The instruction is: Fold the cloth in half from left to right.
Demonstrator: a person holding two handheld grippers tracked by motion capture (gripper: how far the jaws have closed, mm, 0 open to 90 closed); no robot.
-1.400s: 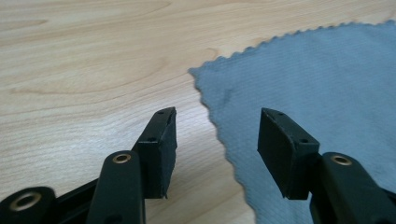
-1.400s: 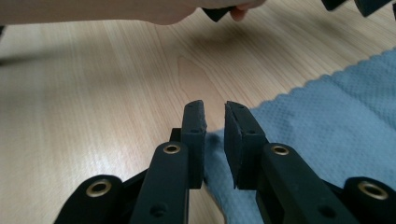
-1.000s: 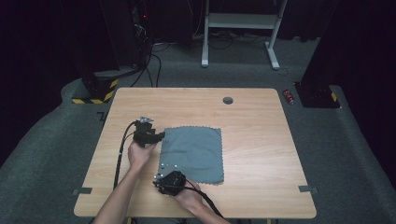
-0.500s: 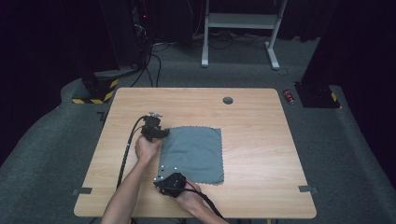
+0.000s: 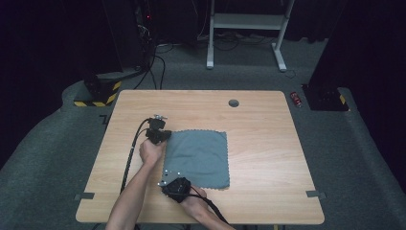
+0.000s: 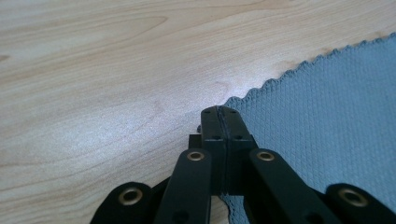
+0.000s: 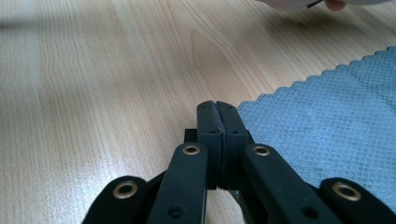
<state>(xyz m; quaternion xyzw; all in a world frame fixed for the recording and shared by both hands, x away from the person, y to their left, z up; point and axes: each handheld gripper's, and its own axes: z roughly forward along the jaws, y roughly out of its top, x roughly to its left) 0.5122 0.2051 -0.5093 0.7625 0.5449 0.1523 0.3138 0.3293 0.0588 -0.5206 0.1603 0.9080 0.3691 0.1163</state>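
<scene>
High view — both grippers' fingers pinching corners of the grey cloth (image 5: 198, 158) — left gripper (image 5: 160, 136), right gripper (image 5: 173, 184) — no legible writing.

The table (image 5: 268, 158) lies bare and open right of and beyond the cloth (image 5: 198, 158), with only a small round hole (image 5: 233, 103) near the far edge. Two forearms and trailing cables crowd the near left part.

A light wooden table (image 5: 268, 158) with rounded corners is seen on grey carpet. A grey-blue cloth (image 5: 198, 158) with scalloped edges is spread flat on its near left part. A round cable hole (image 5: 233, 103) is set near the far edge.
</scene>
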